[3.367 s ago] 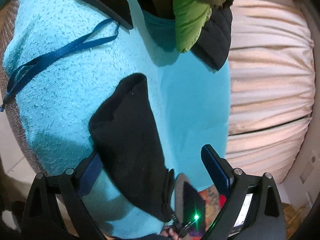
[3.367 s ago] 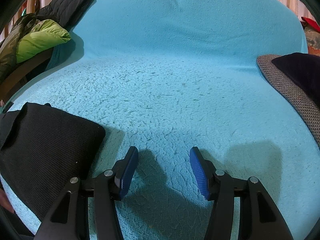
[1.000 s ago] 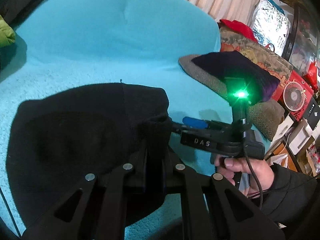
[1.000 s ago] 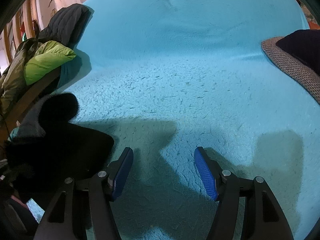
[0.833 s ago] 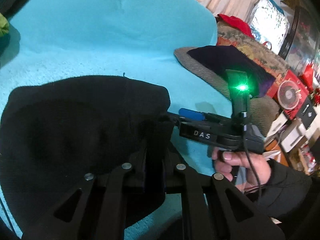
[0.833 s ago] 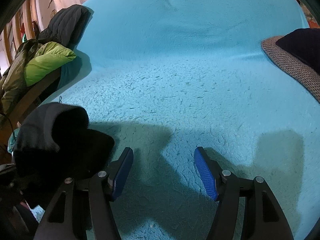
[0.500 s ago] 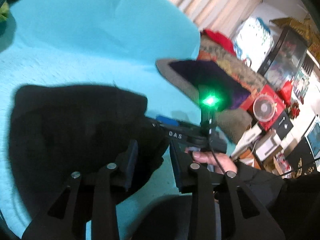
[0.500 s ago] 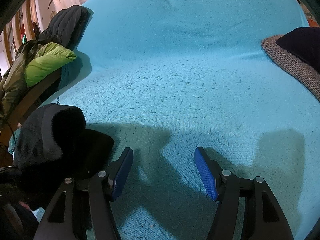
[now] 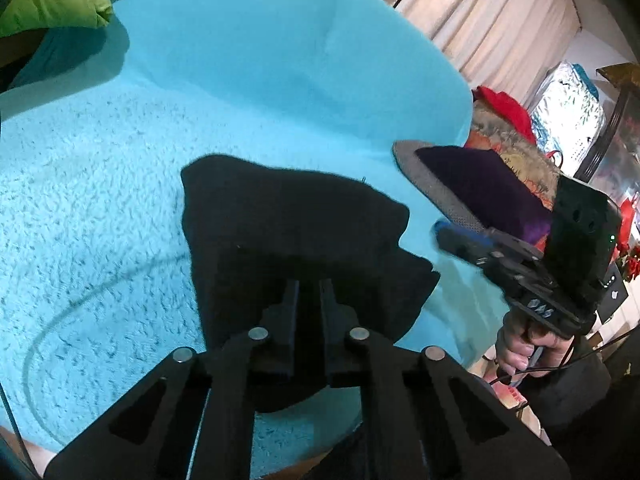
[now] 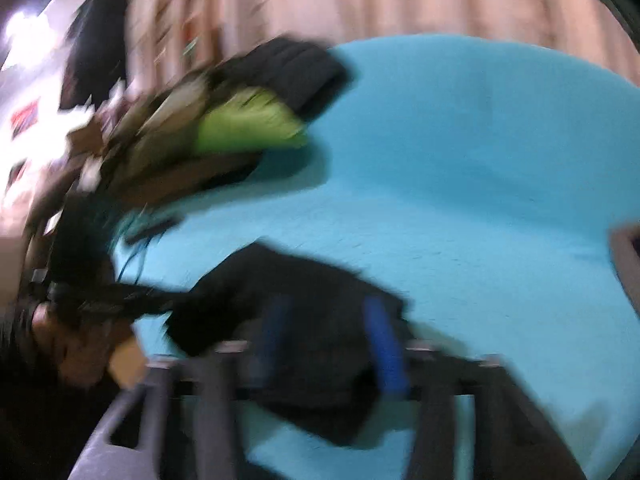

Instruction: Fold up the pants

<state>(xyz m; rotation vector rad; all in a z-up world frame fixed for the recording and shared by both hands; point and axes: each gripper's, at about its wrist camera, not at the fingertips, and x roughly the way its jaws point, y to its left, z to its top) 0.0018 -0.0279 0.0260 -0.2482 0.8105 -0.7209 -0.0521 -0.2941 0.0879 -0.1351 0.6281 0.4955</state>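
Black pants [image 9: 296, 220] lie bunched and folded on the turquoise blanket [image 9: 100, 200]. My left gripper [image 9: 310, 292] sits over their near part. Its jaws are closing to a narrow slit with black cloth in it. My right gripper [image 9: 444, 234] hangs in the air to the right of the pants, held by a hand [image 9: 516, 348], with nothing in it. The right wrist view is heavily blurred. There the blue pads of the right gripper [image 10: 330, 340] still stand apart while closing, with the pants [image 10: 304, 300] behind them. At the left of that view the left gripper [image 10: 92, 300] meets a drawn-out corner of the pants.
A green and dark jacket [image 10: 244, 124] is piled at the blanket's far left. A grey cushion [image 9: 440, 196] with a dark purple cloth lies at the right edge. Behind it are cluttered shelves and a beige curtain [image 9: 480, 12].
The left gripper let go of the pants, shifted, and closed again on them. The right gripper rose, rolled and swung left, and its pads came closer together. The pants now lie flatter.
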